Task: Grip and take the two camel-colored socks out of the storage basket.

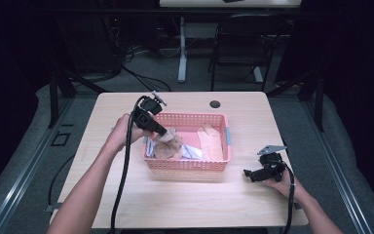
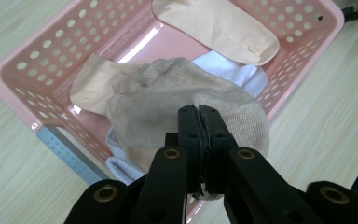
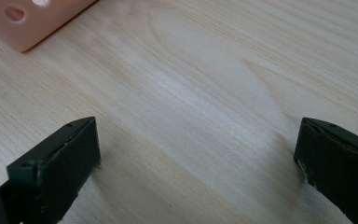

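A pink perforated basket (image 1: 187, 164) stands mid-table with several socks inside. My left gripper (image 1: 164, 132) reaches into its left half and is shut on a beige-grey sock (image 1: 169, 145), which hangs bunched below the jaws. In the left gripper view the same beige-grey sock (image 2: 168, 105) spreads out past the pinched left gripper (image 2: 199, 112), above the basket (image 2: 23, 79), a peach sock (image 2: 219, 25) and a white sock (image 2: 235, 70). My right gripper (image 1: 248, 173) rests low over the table to the basket's right, jaws wide. In the right gripper view the right gripper (image 3: 196, 144) is open over bare wood.
A peach sock (image 1: 210, 141) and a white sock (image 1: 191, 152) lie in the basket. The wooden table (image 1: 175, 204) has free room in front and on both sides. A grommet hole (image 1: 215, 104) sits at the back. A black chair (image 1: 243, 44) stands beyond. A basket corner (image 3: 28, 23) shows nearby.
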`<state>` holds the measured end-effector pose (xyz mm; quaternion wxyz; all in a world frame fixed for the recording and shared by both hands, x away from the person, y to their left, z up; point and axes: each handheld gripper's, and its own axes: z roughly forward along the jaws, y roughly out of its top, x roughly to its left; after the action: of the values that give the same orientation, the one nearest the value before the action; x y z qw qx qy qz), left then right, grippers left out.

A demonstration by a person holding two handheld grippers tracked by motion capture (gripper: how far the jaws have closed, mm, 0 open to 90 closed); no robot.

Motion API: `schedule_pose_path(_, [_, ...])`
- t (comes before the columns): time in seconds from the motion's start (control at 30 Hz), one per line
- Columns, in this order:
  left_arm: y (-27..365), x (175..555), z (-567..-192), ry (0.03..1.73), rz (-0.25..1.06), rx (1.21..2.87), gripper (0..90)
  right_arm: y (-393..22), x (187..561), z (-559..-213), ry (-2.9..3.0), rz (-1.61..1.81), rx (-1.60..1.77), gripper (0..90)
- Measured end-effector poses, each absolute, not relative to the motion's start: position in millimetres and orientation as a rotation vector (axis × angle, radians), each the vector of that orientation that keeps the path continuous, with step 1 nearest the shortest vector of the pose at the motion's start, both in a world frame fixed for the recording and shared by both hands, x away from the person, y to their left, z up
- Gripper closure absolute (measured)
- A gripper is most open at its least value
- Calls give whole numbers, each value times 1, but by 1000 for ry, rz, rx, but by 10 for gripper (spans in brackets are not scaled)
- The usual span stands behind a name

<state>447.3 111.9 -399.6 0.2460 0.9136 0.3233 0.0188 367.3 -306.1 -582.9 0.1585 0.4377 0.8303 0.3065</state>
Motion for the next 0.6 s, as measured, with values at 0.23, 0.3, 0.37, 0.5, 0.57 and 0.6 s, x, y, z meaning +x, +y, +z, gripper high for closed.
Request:
schedule_pose_path(0.23, [112,447,-375,861,72,2493,883,-306,367,-583,2374,877,1252,0])
schedule_pose_path(0.3, [113,448,-369,855,73,2491,883,-306,367,-583,2374,877,1251,0])
schedule_pose_path(0.37, [115,448,-365,857,72,2487,883,-306,367,-583,2374,878,1252,0])
schedule_pose_path(0.5, [120,449,-358,865,83,2493,883,-306,367,-583,2374,878,1252,0])
schedule_pose_path(0.57, [123,448,-356,872,87,2486,883,-306,367,-583,2375,874,1250,0])
schedule_pose_path(0.6, [124,448,-354,873,90,2482,883,-306,367,-583,2375,874,1250,0])
